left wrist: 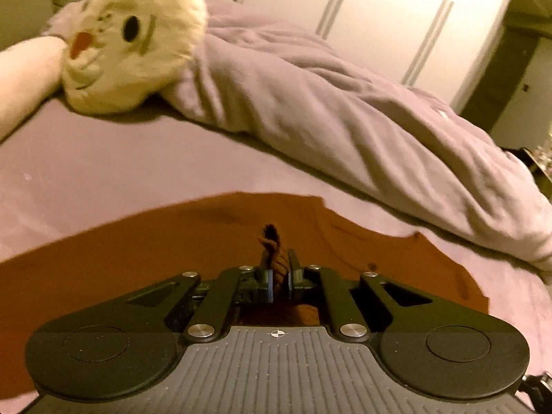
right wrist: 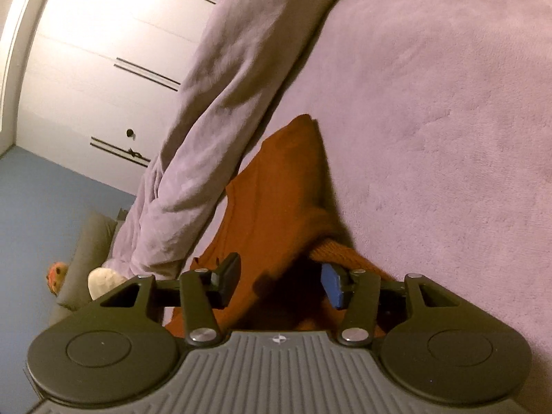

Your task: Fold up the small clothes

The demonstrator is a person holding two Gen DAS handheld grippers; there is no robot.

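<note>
A small rust-orange garment [left wrist: 193, 241] lies spread on the mauve bed cover [left wrist: 103, 165]. My left gripper [left wrist: 280, 277] is shut on a pinched ridge of the orange fabric, which sticks up between the fingers. In the right wrist view the same garment [right wrist: 276, 200] runs away from me, with a raised fold and a ribbed hem near the blue pad [right wrist: 333, 284]. My right gripper [right wrist: 281, 281] is open, its fingers wide apart and straddling the garment.
A rumpled mauve blanket [left wrist: 345, 114] lies in a long roll behind the garment, also in the right wrist view [right wrist: 214, 103]. A cream plush toy [left wrist: 138, 45] rests at the far left. White wardrobe doors [right wrist: 96, 51] stand beyond the bed.
</note>
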